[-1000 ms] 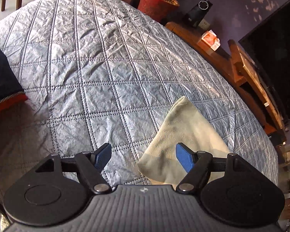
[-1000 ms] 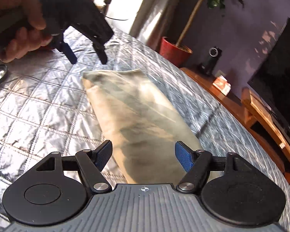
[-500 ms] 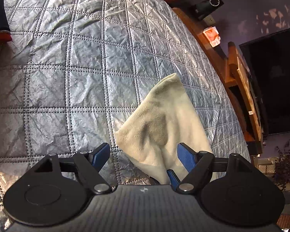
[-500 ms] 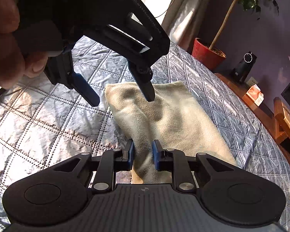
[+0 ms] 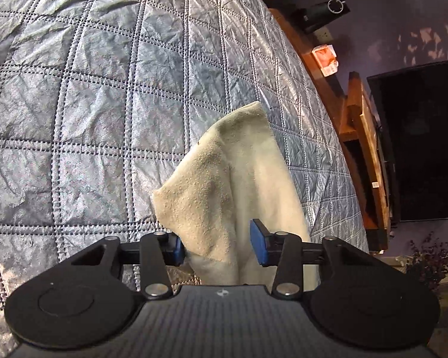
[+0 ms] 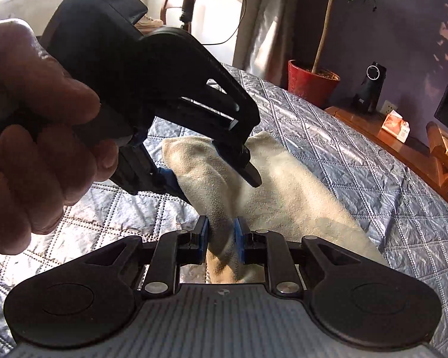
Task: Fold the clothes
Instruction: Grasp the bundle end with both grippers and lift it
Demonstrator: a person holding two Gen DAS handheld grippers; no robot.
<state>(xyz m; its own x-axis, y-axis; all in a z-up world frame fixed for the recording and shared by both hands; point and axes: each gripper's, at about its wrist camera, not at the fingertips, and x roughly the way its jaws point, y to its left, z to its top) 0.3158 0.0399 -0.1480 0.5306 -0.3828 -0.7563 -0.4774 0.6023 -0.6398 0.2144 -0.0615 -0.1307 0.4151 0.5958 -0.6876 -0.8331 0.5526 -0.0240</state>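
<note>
Plainly, the cream terry towel [image 5: 248,179] lies on the grey quilted bedspread [image 5: 89,104], its long axis running away from both cameras toward the bed's far right edge, the near end bunched and raised.

Only the right wrist view shows both tools at once. There the right gripper [image 6: 221,238] has its blue pads clamped on a ridge of the towel's [image 6: 298,197] near edge, and the left gripper [image 6: 215,176], held by the person's hand [image 6: 35,137], straddles the towel's left corner farther along. Its jaws are closing with cloth between them.

From the left wrist view, the left gripper [image 5: 218,246] has its left pad against the cloth, while the right pad stands clear of it. That view alone shows the dark television [image 5: 424,143] and wooden bench [image 5: 364,137] beyond the bed; the right one adds a red plant pot [image 6: 310,82].
</note>
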